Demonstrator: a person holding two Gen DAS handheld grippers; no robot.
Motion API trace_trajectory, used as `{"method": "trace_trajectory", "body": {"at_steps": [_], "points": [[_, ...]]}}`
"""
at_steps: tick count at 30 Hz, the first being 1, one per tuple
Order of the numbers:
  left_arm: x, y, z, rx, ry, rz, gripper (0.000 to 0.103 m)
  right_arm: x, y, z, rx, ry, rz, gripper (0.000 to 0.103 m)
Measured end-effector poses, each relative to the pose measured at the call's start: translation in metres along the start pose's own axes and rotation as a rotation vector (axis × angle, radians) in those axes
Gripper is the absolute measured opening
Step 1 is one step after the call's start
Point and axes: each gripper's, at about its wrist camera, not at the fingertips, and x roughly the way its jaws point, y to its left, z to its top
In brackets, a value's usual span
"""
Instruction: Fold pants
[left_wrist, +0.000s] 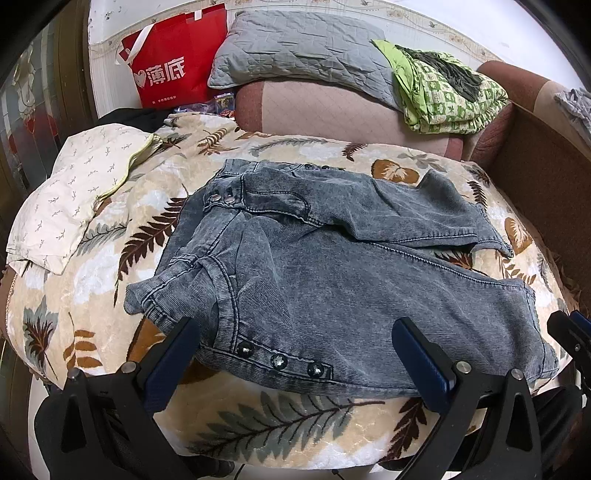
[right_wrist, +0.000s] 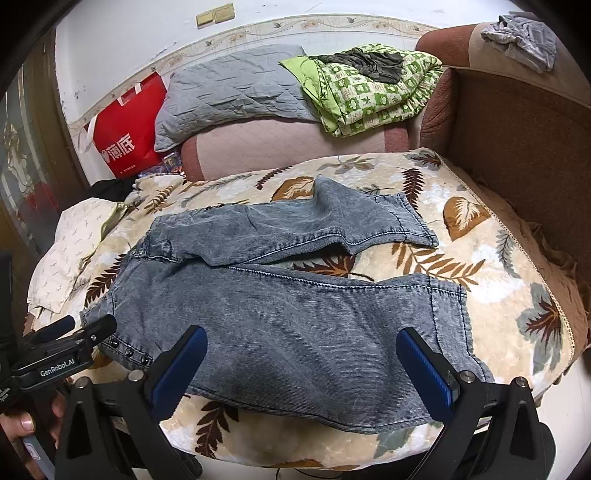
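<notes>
Nearest the lens, the left gripper (left_wrist: 295, 354) hangs with fingers spread wide, gripping nothing, over the waistband end of the pants (left_wrist: 332, 266); the right gripper (right_wrist: 301, 363) is equally wide and empty above the near leg. The grey pants lie spread on the leaf-patterned blanket (right_wrist: 480, 258), legs parted, beside a white pillow (left_wrist: 74, 192).

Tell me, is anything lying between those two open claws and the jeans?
Nothing visible does. The left gripper and right gripper both hang open over the near edge of the jeans, with only leaf-print blanket around.
</notes>
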Motion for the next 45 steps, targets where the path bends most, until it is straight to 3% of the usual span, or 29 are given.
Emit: {"method": "trace_trajectory", "body": {"at_steps": [7, 10, 14, 17, 20, 22, 24, 27, 30, 35, 38, 40, 41, 42, 44, 45], "points": [[0.001, 0.002, 0.000, -0.011, 0.004, -0.005, 0.103, 0.001, -0.001, 0.001, 0.002, 0.000, 0.002, 0.103], [0.004, 0.025, -0.001, -0.092, 0.026, -0.040, 0.103, 0.001, -0.013, -0.002, 0.049, 0.019, 0.046, 0.103], [0.018, 0.089, -0.016, -0.340, 0.087, -0.036, 0.103, 0.002, -0.083, -0.025, 0.344, 0.123, 0.153, 0.103], [0.034, 0.120, -0.029, -0.456, 0.142, -0.019, 0.103, 0.006, -0.138, -0.051, 0.587, 0.196, 0.186, 0.103], [0.046, 0.126, -0.034, -0.471, 0.167, -0.017, 0.103, 0.011, -0.176, -0.063, 0.730, 0.202, 0.163, 0.102], [0.053, 0.126, -0.034, -0.464, 0.175, -0.017, 0.103, 0.021, -0.183, -0.062, 0.754, 0.219, 0.172, 0.099], [0.059, 0.127, -0.034, -0.467, 0.184, -0.028, 0.103, 0.036, -0.190, -0.064, 0.809, 0.259, 0.175, 0.085], [0.069, 0.133, -0.036, -0.471, 0.194, -0.037, 0.103, 0.056, -0.198, -0.072, 0.877, 0.304, 0.176, 0.074], [0.066, 0.144, -0.035, -0.513, 0.184, -0.069, 0.103, 0.068, -0.204, -0.085, 0.975, 0.355, 0.194, 0.071], [0.057, 0.173, -0.040, -0.634, 0.165, -0.096, 0.103, 0.055, -0.201, -0.094, 0.976, 0.344, 0.173, 0.073], [0.071, 0.172, -0.039, -0.646, 0.205, -0.096, 0.103, 0.066, -0.203, -0.090, 0.985, 0.342, 0.155, 0.076], [0.073, 0.169, -0.030, -0.645, 0.188, -0.094, 0.103, 0.072, -0.201, -0.081, 0.961, 0.328, 0.153, 0.075], [0.075, 0.169, -0.024, -0.649, 0.184, -0.104, 0.100, 0.072, -0.199, -0.077, 0.942, 0.315, 0.157, 0.063], [0.077, 0.168, -0.018, -0.659, 0.179, -0.109, 0.093, 0.071, -0.197, -0.071, 0.903, 0.303, 0.161, 0.027], [0.085, 0.163, -0.001, -0.610, 0.196, -0.122, 0.019, 0.071, -0.197, -0.061, 0.864, 0.302, 0.154, 0.022], [0.090, 0.162, 0.004, -0.623, 0.207, -0.130, 0.019, 0.070, -0.196, -0.056, 0.837, 0.298, 0.150, 0.021]]}}
